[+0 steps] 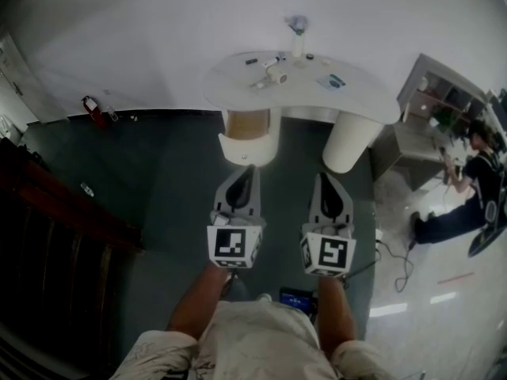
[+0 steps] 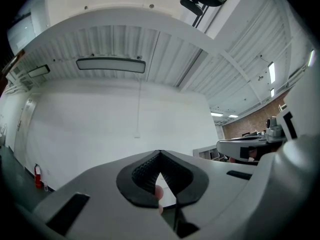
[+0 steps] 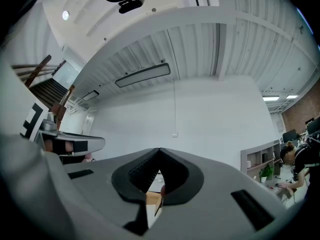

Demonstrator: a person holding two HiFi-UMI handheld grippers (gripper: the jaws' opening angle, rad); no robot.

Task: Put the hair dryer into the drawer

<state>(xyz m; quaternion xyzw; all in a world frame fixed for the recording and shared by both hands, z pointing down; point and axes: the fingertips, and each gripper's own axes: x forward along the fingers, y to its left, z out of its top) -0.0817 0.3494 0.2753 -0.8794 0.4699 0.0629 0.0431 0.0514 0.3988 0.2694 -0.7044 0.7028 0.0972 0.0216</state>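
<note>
Looks steeply down on a curved white table (image 1: 238, 85) set against a pale wall. Finds a white hair dryer (image 1: 274, 73) lying near the middle of the table's top among small items, a slim bottle (image 1: 298, 38) at its back edge. Sees an open drawer (image 1: 248, 142) under the table's left part, a round white leg (image 1: 351, 139) under its right. Shows the left gripper (image 1: 249, 169) and right gripper (image 1: 324, 177) side by side just short of the table, tips drawn together, touching nothing. Catches a red fire extinguisher (image 1: 93, 111) far left of the table, a seated person (image 1: 471, 184) far right.
</note>
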